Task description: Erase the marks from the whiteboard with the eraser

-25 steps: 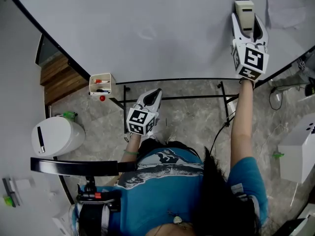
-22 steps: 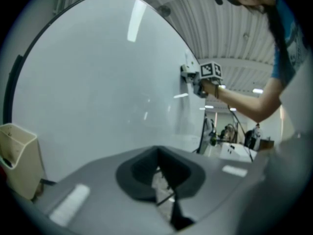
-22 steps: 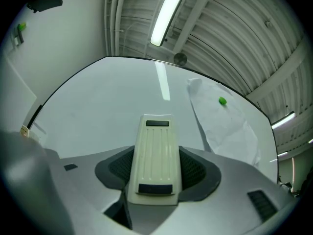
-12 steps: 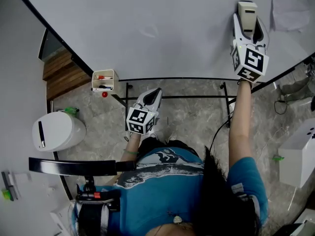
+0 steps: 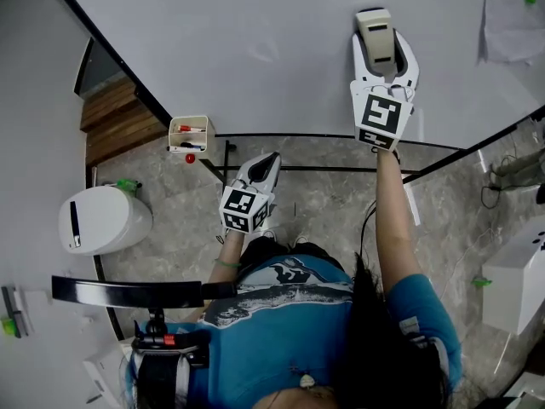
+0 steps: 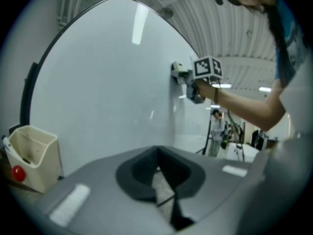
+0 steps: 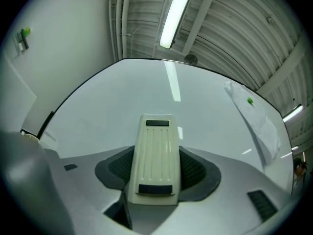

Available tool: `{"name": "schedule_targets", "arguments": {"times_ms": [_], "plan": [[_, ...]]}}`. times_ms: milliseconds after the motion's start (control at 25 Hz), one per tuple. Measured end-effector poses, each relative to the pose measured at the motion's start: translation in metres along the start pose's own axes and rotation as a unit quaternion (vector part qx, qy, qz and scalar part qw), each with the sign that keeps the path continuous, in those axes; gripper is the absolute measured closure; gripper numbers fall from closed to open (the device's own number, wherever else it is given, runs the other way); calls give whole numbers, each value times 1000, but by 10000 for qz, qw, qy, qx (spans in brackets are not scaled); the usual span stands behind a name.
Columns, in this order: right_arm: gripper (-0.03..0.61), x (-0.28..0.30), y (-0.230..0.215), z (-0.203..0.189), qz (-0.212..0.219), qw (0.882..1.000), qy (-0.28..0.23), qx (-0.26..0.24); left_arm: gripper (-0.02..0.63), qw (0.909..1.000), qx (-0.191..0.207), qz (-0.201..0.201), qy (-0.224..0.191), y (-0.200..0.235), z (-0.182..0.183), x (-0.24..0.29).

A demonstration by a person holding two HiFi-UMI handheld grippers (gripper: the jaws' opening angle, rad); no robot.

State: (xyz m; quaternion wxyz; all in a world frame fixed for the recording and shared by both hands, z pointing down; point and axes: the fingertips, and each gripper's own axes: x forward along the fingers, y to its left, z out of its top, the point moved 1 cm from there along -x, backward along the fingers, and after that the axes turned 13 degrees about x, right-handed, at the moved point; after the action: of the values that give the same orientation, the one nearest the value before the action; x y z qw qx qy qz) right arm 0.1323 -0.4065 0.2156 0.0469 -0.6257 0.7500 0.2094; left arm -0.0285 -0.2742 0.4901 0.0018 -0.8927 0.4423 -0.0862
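The whiteboard [image 5: 213, 24] fills the top of the head view, with a faint smudge [image 5: 260, 54] near its middle. My right gripper [image 5: 385, 49] is raised at arm's length and shut on the cream eraser [image 5: 375, 31], which lies against the board to the right of the smudge. In the right gripper view the ribbed eraser [image 7: 154, 153] sits between the jaws, pointing at the whiteboard [image 7: 146, 87]. My left gripper [image 5: 266, 164] hangs low in front of my body, below the board's edge, shut with nothing in it. The left gripper view shows its own gripper [image 6: 159, 173] and the whiteboard [image 6: 107, 92].
A cream marker box [image 5: 191, 135] with a red magnet hangs at the board's lower edge. A paper sheet [image 5: 515, 15] with a green magnet is on the board's right. The black stand frame [image 5: 298, 169], a white bin [image 5: 102, 220] and a white box [image 5: 515, 279] are on the floor.
My right gripper has slid left along the board with the eraser. The left gripper has stayed where it was.
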Motion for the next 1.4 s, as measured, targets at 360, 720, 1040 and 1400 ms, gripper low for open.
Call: {"name": "schedule_targets", "arguments": {"times_ms": [360,720,1040,1400], "plan": [[316,-6,96,-40,559,9962,382,-552,609,9997,-33,222,17,16,-4,-9],[316,-21,195,-83,1195,9842,907,-939,609,9993,-94,369,-29,45,-10,-45],[316,-17,230,-107,1263,9801,1290,-821,609,9992,-199,337,1,75,-26,-65],[314,-64,226,-107,1368,9755,1717,122,609,9995,-296,79,26,59,-41,-71]]}}
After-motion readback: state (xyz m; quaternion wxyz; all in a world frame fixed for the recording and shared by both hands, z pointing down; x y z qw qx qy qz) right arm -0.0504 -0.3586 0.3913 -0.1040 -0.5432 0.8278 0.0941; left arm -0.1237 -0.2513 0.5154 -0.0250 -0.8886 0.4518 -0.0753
